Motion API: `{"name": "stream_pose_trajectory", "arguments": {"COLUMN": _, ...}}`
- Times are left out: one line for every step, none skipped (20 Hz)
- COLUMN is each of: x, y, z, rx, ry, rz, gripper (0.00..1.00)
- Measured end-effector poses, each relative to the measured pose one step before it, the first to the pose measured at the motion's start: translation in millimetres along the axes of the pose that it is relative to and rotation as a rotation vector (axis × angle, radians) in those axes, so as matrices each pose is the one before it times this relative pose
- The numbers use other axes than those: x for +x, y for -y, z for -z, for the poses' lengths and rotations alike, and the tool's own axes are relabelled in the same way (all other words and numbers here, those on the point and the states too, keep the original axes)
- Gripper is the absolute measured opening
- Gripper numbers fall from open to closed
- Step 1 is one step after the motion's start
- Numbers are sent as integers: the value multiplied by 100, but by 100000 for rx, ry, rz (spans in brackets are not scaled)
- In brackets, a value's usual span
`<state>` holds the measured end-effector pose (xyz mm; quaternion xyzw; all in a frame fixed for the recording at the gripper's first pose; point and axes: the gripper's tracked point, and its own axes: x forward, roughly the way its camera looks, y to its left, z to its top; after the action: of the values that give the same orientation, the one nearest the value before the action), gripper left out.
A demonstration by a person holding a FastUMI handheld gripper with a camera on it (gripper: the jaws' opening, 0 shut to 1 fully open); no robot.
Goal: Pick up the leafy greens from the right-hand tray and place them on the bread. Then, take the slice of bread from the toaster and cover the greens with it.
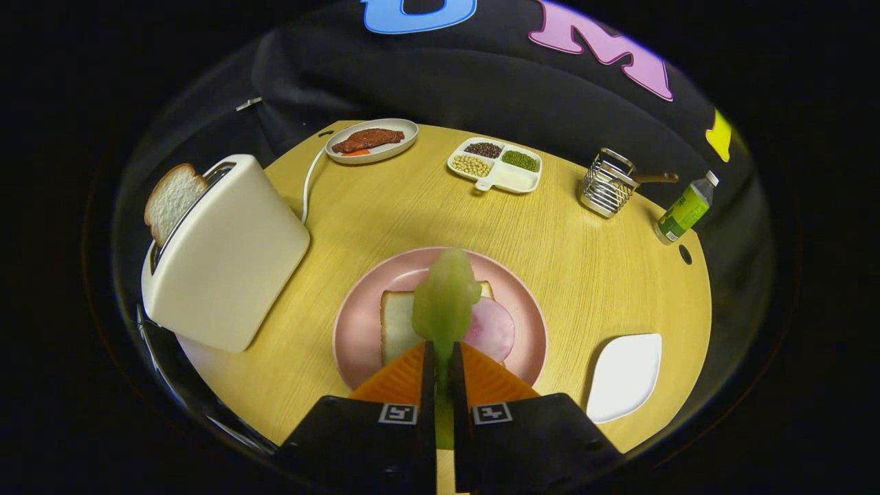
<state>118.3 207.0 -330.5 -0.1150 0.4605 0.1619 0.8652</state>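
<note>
The tongs (443,357) pinch the soft, floppy, light leafy greens (445,302) by the stem end, over the bread (397,323).

The fingers (443,357) are pressed together on the leafy greens (445,302), which hang over the bread (399,323) on the pink plate (357,330) — nothing stands between leaf and slice. The toaster (227,254) rises close beside the plate, tall, with a slice of bread (172,199) sticking out of its slot; its cord (309,185) trails toward the far plate of meat (371,141). On the plate's other side lies a low white tray (625,375), near the table (584,275) edge. Bare wood runs beyond the plate to the divided dish (495,165), rack (608,182) and bottle (684,210) — all well apart.
</note>
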Motion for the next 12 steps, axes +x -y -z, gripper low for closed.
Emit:
{"name": "stream_pose_trajectory", "arguments": {"x": 93, "y": 153, "z": -41, "rx": 77, "ry": 389, "rz": 995, "gripper": 17}}
{"name": "stream_pose_trajectory", "arguments": {"x": 41, "y": -108, "z": 20, "rx": 224, "ry": 122, "rz": -154, "gripper": 20}}
{"name": "stream_pose_trajectory", "arguments": {"x": -52, "y": -293, "z": -23, "rx": 406, "ry": -122, "rz": -819, "gripper": 28}}
{"name": "stream_pose_trajectory", "arguments": {"x": 27, "y": -120, "z": 141, "rx": -5, "ry": -355, "rz": -20, "gripper": 33}}
{"name": "stream_pose_trajectory", "arguments": {"x": -88, "y": -42, "z": 50, "rx": -311, "ry": -287, "rz": -20, "gripper": 49}}
{"name": "stream_pose_trajectory", "arguments": {"x": -1, "y": -47, "z": 21, "rx": -476, "ry": 18, "rz": 100, "gripper": 66}}
{"name": "stream_pose_trajectory", "arguments": {"x": -73, "y": -175, "z": 20, "rx": -608, "ry": 579, "rz": 255, "gripper": 77}}
{"name": "stream_pose_trajectory", "arguments": {"x": -232, "y": -4, "z": -304, "rx": -408, "ry": 1357, "rz": 226, "gripper": 88}}
{"name": "stream_pose_trajectory", "arguments": {"x": -17, "y": 35, "z": -171, "rx": 121, "ry": 1614, "rz": -86, "gripper": 100}}
{"name": "stream_pose_trajectory", "arguments": {"x": -414, "y": -70, "z": -408, "rx": 704, "ry": 1342, "rz": -21, "gripper": 100}}
{"name": "stream_pose_trajectory", "arguments": {"x": -507, "y": -168, "z": -271, "rx": 1342, "ry": 1120, "rz": -157, "gripper": 99}}
{"name": "stream_pose_trajectory", "arguments": {"x": -498, "y": -203, "z": -534, "rx": 1457, "ry": 2206, "rz": -499, "gripper": 99}}
